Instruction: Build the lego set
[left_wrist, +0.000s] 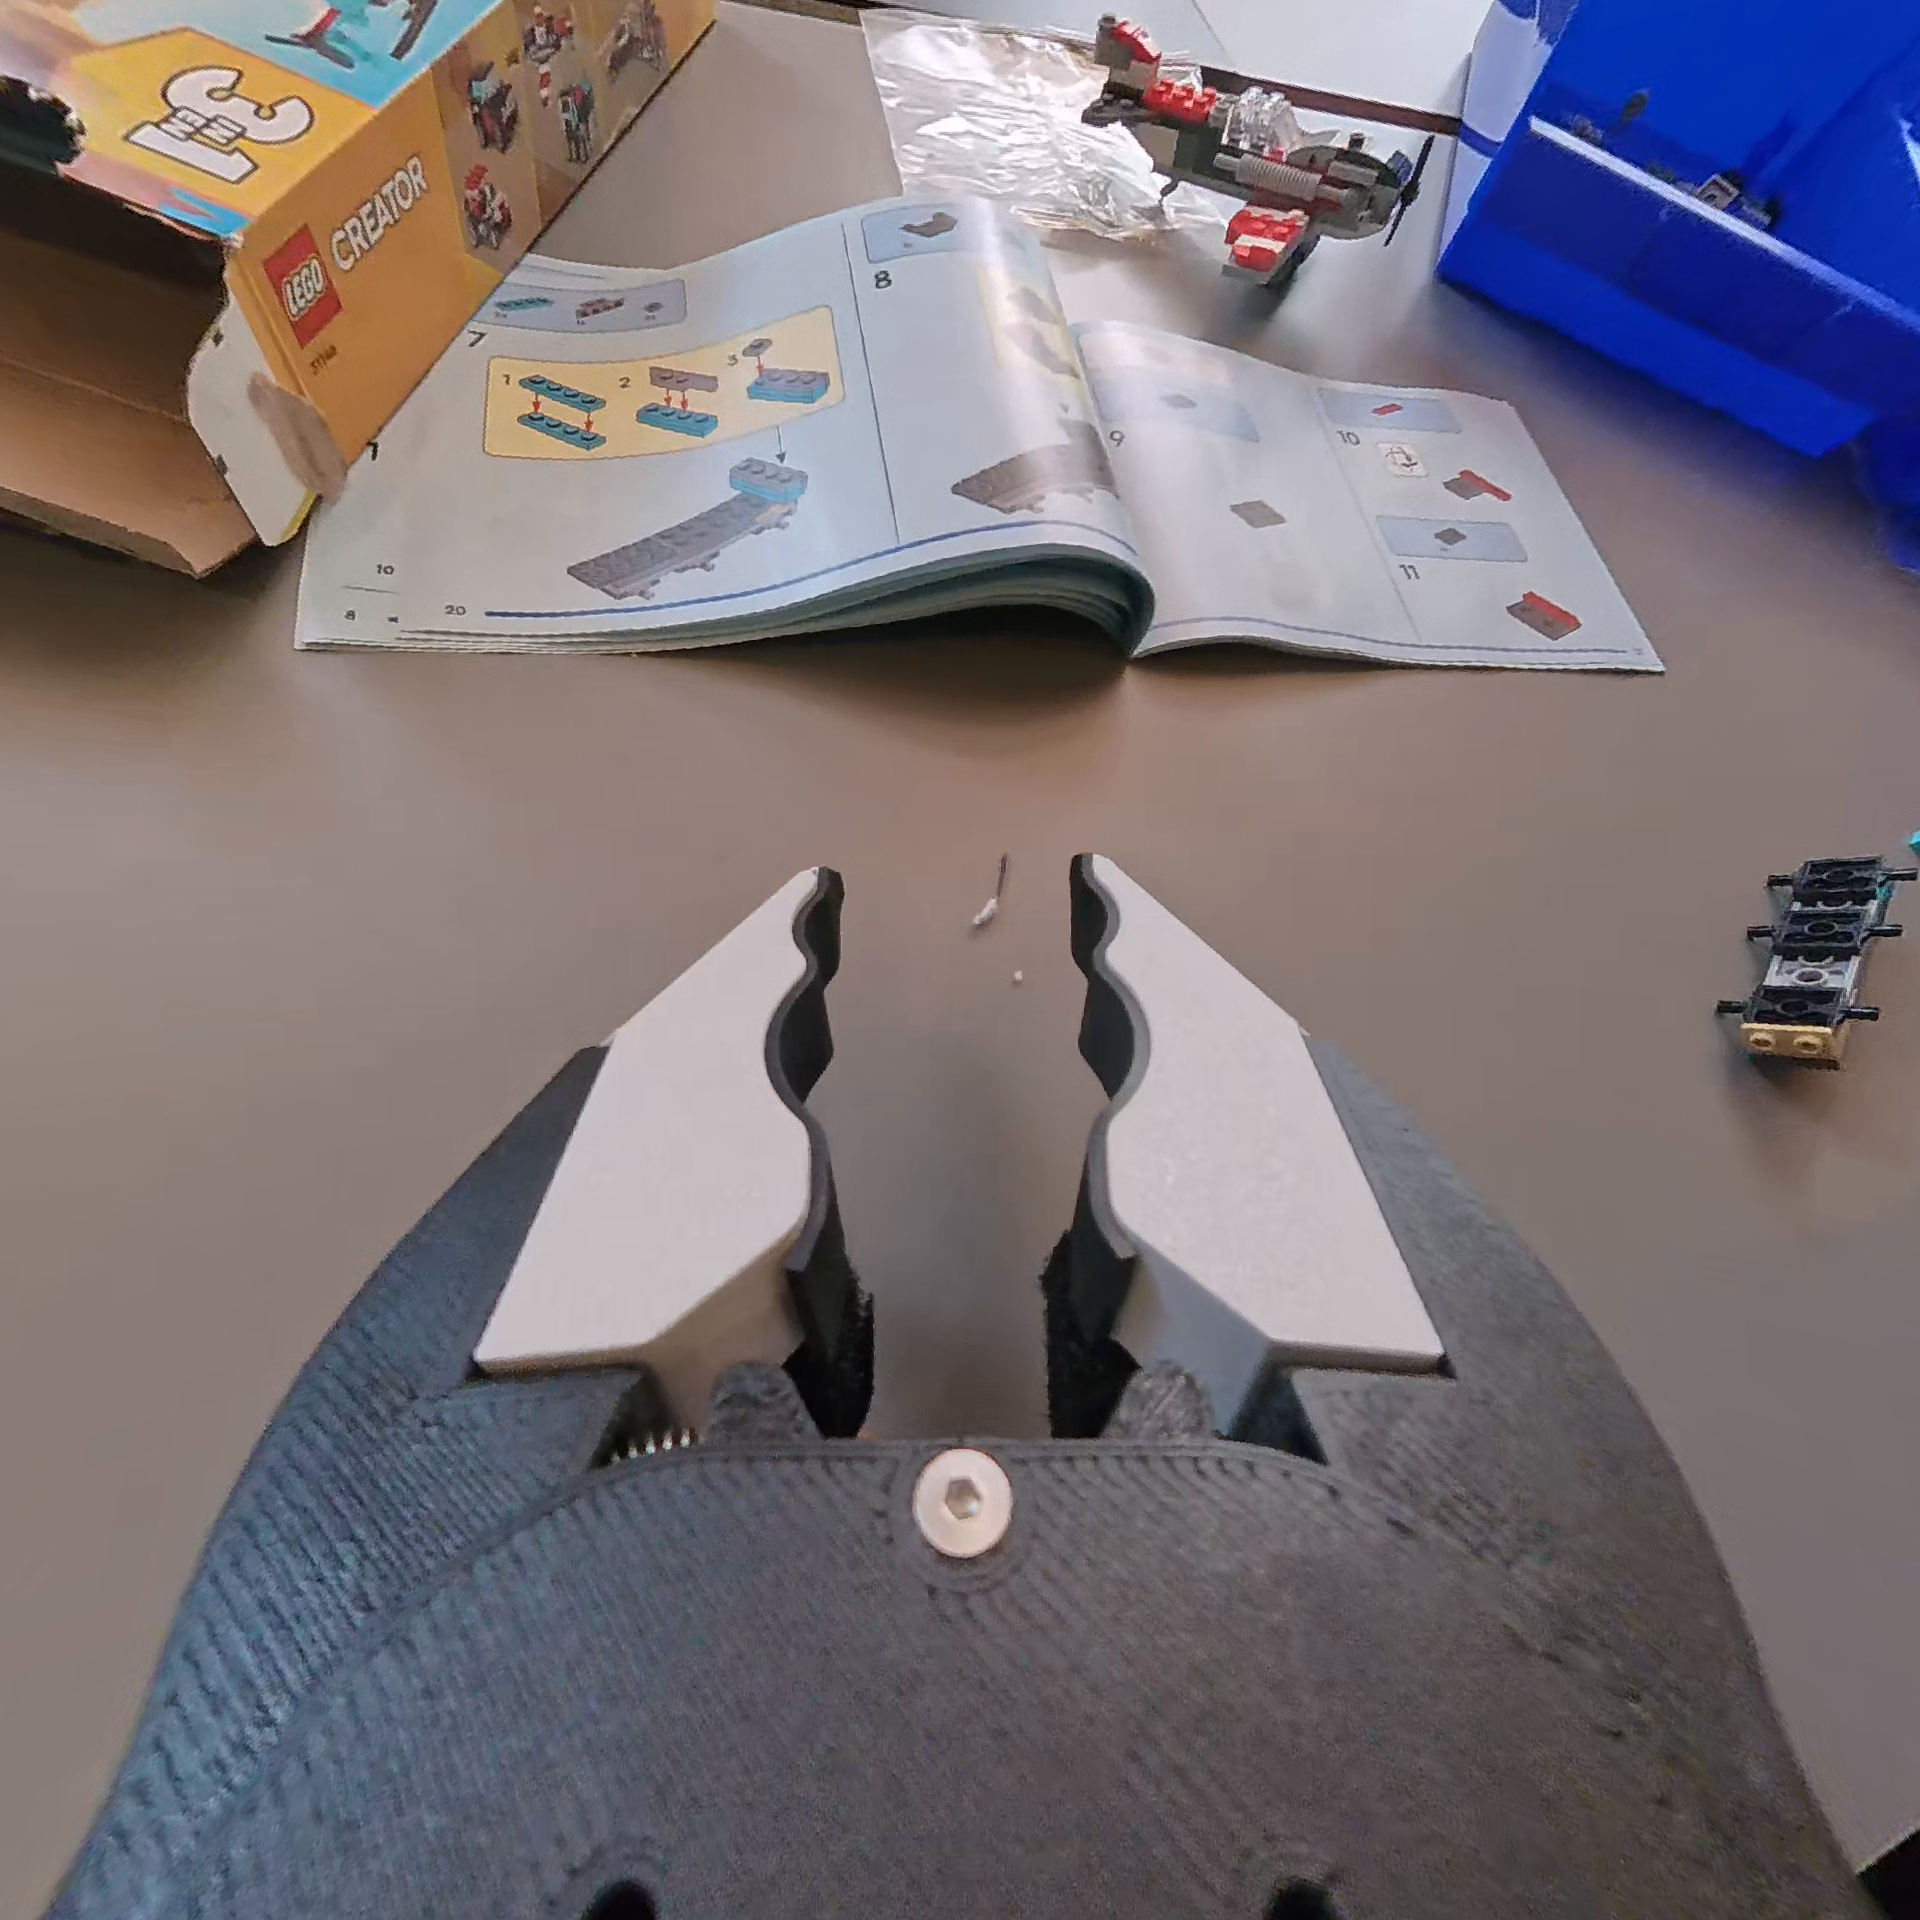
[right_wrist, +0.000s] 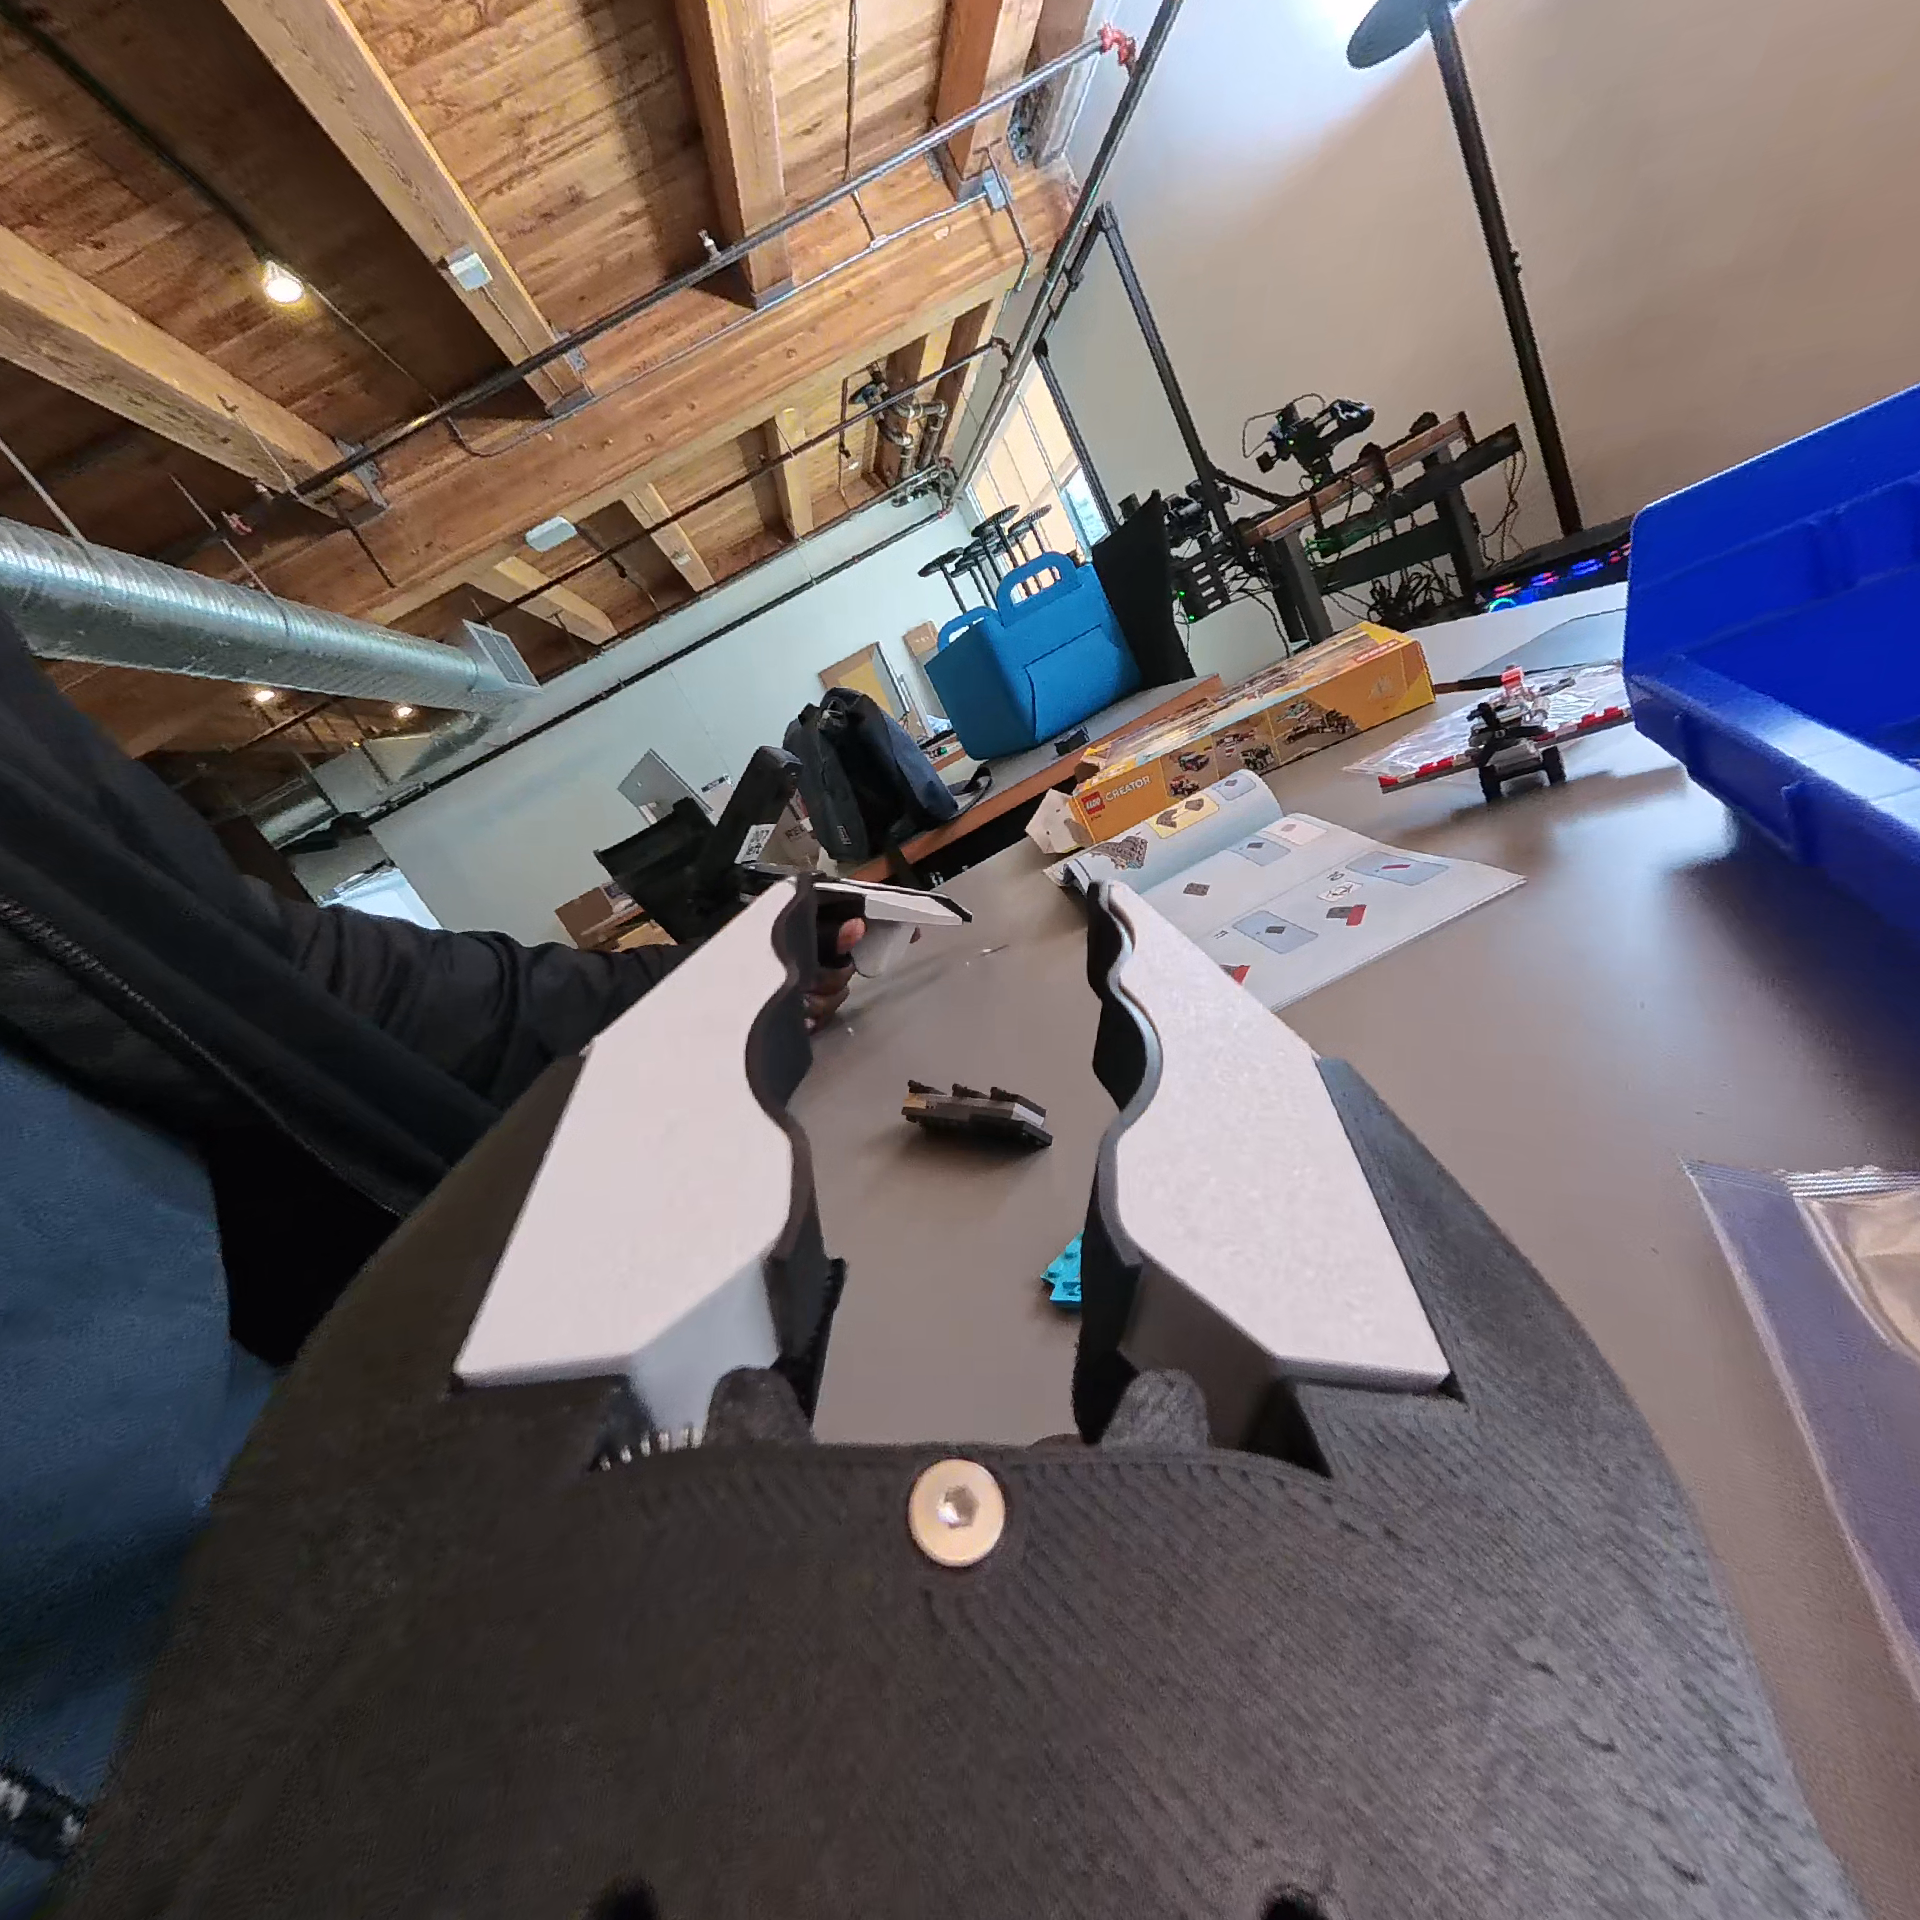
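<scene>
My left gripper (left_wrist: 956, 873) is open and empty, low over the brown table, with small white scraps (left_wrist: 985, 914) between its tips. A small black and tan lego assembly (left_wrist: 1810, 971) lies to its right. My right gripper (right_wrist: 940, 899) is open and empty, tilted upward. The same dark assembly (right_wrist: 977, 1114) lies on the table between its fingers, and a teal piece (right_wrist: 1062, 1276) lies by the right finger. The other gripper (right_wrist: 883, 920) shows behind, held by a hand. An open instruction booklet (left_wrist: 883, 436) lies ahead.
An opened yellow lego box (left_wrist: 343, 208) lies far left. A built red and grey plane (left_wrist: 1268, 166) sits on a clear bag (left_wrist: 997, 114). A blue bin (left_wrist: 1704, 197) stands at the right. In the right wrist view, a clear bag (right_wrist: 1839, 1351) lies at the right edge. My hands' fingertips stand some 40 cm from each other.
</scene>
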